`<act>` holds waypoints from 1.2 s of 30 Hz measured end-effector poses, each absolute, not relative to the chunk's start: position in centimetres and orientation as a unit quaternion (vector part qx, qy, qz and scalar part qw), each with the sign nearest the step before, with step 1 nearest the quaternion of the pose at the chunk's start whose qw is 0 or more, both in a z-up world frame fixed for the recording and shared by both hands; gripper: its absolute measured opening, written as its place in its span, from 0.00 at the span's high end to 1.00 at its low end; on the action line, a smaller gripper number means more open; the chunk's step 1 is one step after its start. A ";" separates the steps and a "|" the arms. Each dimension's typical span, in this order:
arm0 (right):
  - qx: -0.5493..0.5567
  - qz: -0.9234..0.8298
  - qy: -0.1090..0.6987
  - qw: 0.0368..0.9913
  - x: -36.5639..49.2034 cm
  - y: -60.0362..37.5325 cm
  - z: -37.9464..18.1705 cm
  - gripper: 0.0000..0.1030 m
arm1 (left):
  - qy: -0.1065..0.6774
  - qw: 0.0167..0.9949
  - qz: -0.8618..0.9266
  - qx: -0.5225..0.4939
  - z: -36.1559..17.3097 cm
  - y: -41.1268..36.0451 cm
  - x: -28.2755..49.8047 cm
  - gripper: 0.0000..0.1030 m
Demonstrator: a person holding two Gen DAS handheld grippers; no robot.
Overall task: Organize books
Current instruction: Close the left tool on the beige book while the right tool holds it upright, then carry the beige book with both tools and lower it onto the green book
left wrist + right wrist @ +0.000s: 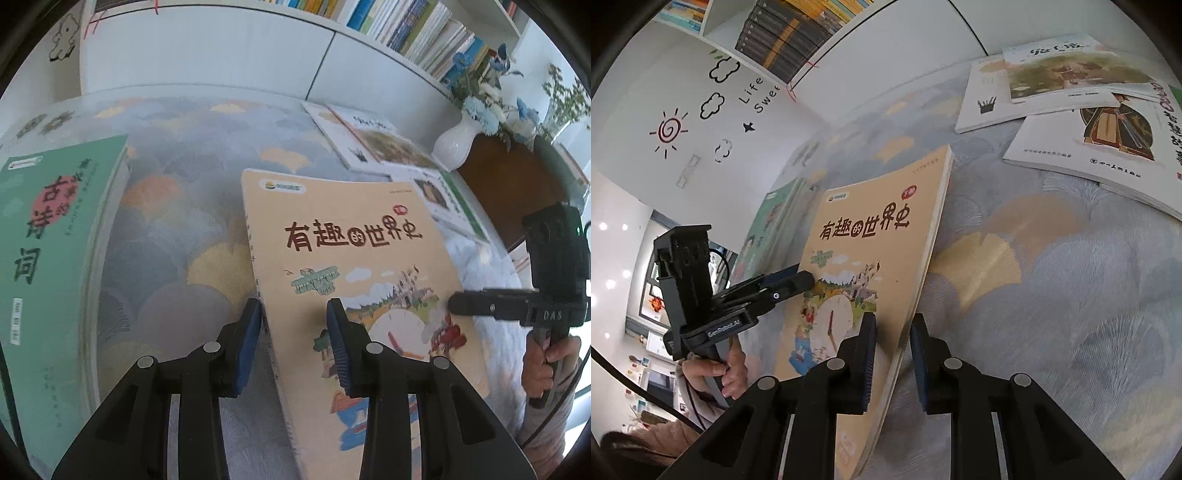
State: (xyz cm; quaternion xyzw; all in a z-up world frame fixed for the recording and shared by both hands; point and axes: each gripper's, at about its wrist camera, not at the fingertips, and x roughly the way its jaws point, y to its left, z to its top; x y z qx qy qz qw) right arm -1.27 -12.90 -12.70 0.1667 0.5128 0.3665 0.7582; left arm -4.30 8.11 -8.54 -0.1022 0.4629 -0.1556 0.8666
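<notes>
The left gripper (293, 310) straddles the spine edge of the orange book (354, 266), 1 blue pad (248, 339) below the cover and the other on top of it near the picture of a clock face. A gap shows between the pads and the book in the left wrist view, so whether they actually press on it cannot be told. The right gripper (893, 325) sits astride the opposite long edge of the same orange book (871, 258); its left pad (868, 354) lies against the cover, its right pad stands just off the page edge, and again a firm clamp cannot be confirmed. Both pairs of jaws stand narrowly apart. A hand (546, 354) grasps the right tool's handle, and another hand (716, 373) grasps the left tool's handle.

The orange book is tilted, lifted off the patterned cloth (1052, 295) that covers the tabletop, roughly mid-table between the 2 grippers. A green book (48, 258) lies at the tabletop's left edge. Toward the far right corner lie 3 more books (1052, 88), overlapping one another, flat on the cloth. Beyond them a white vase (456, 142) with blue flowers stands at the right edge. A white bookshelf (413, 33) packed with upright books runs along the wall behind the table.
</notes>
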 end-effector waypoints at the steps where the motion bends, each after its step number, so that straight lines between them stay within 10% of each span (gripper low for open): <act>1: 0.171 0.367 0.514 0.756 -1.4 -12.9 -12.3 0.82 | 0.459 0.869 -0.155 -0.096 -8.0 8.1 -4.4 0.68; 22: 0.250 0.474 0.518 0.667 0.1 -1.2 -3.2 0.90 | 0.393 0.915 -0.055 -0.079 4.7 21.6 -5.6 0.68; 36: 0.248 0.500 0.589 0.584 3.1 11.6 -10.3 0.90 | 0.420 0.901 0.004 -0.109 -0.9 30.9 -4.1 0.68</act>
